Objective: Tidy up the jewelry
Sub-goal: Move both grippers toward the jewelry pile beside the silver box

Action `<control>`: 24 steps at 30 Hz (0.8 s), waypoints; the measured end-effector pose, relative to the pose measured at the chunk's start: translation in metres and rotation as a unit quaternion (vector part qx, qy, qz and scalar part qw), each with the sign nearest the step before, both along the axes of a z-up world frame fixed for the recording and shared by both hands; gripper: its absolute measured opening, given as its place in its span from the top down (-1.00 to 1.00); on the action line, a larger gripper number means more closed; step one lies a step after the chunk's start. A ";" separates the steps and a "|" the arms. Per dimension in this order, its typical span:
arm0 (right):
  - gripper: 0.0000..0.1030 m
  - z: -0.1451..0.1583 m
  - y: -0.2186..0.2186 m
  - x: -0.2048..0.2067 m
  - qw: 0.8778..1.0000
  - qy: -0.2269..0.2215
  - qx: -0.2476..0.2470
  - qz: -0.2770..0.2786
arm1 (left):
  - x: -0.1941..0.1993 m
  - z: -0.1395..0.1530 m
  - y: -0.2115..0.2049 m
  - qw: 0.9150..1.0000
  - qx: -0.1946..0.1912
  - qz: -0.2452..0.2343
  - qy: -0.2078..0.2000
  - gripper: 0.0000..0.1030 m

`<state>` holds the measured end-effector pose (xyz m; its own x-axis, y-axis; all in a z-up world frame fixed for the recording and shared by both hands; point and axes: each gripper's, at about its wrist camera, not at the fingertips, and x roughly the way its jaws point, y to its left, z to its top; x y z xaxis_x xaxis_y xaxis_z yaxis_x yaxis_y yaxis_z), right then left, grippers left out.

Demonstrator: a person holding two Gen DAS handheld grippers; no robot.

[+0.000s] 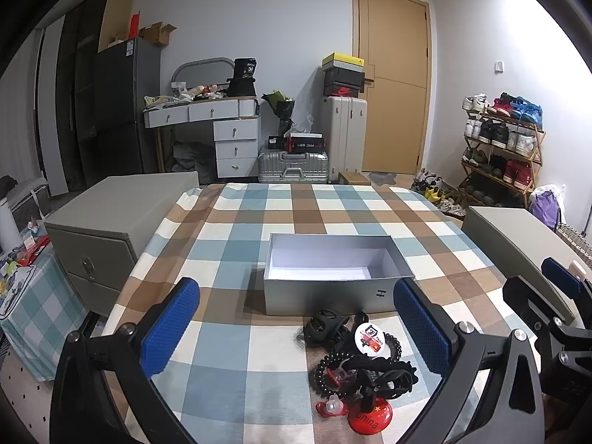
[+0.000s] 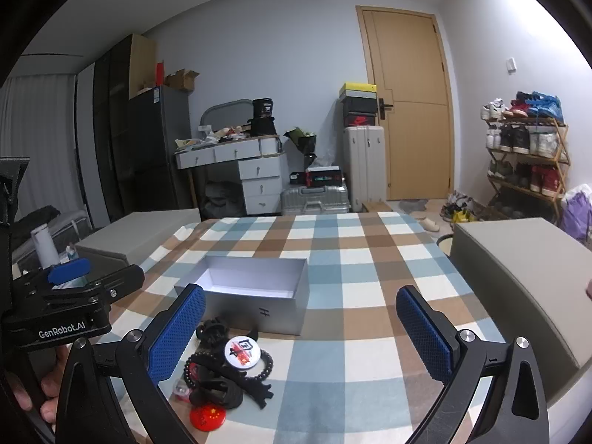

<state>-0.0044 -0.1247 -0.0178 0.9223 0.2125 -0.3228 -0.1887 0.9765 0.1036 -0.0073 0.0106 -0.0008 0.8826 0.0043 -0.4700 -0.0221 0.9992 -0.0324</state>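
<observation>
Both grippers hovered over a table under a checked cloth [image 1: 236, 222], each with its blue pads spread wide and nothing between them. The left gripper [image 1: 296, 325] had the pile of jewelry [image 1: 359, 366] just ahead of it, nearer its right finger, and the open grey box [image 1: 333, 277] stood directly beyond the pile, empty and white inside. From the right gripper [image 2: 299, 333] the same pile [image 2: 225, 366] lay low and beside its left finger, partly hidden by that pad, with the box [image 2: 255, 296] ahead and to the left.

Only the left wrist view showed the right gripper's blue pad at its right edge and a red clip at the near side of the pile. Only the right wrist view showed the left gripper from the side, the fingers of the hand [image 2: 44, 403] holding it, and a pale slipper [image 2: 429, 224] on the floor past the table.

The side of the left gripper read "GenRobot.AI" in white. A round red badge [image 1: 372, 420] at the near edge of the pile read "China" beside yellow stars. A white round badge [image 1: 370, 338] on top of the pile bore a black and red picture with print too small to read. The box front carried a small dark mark like an H turned on its side. On the far desk a black box [image 1: 245, 68] showed large white digits that could not be read surely
</observation>
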 end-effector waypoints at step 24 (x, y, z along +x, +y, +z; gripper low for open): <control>-1.00 0.000 0.001 -0.002 1.000 -0.002 -0.003 0.005 | -0.001 -0.002 -0.001 1.000 0.002 -0.003 0.004 -0.98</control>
<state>-0.0063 -0.1240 -0.0177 0.9214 0.2204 -0.3200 -0.1993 0.9751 0.0978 -0.0086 0.0097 -0.0026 0.8786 0.0007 -0.4775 -0.0164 0.9995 -0.0288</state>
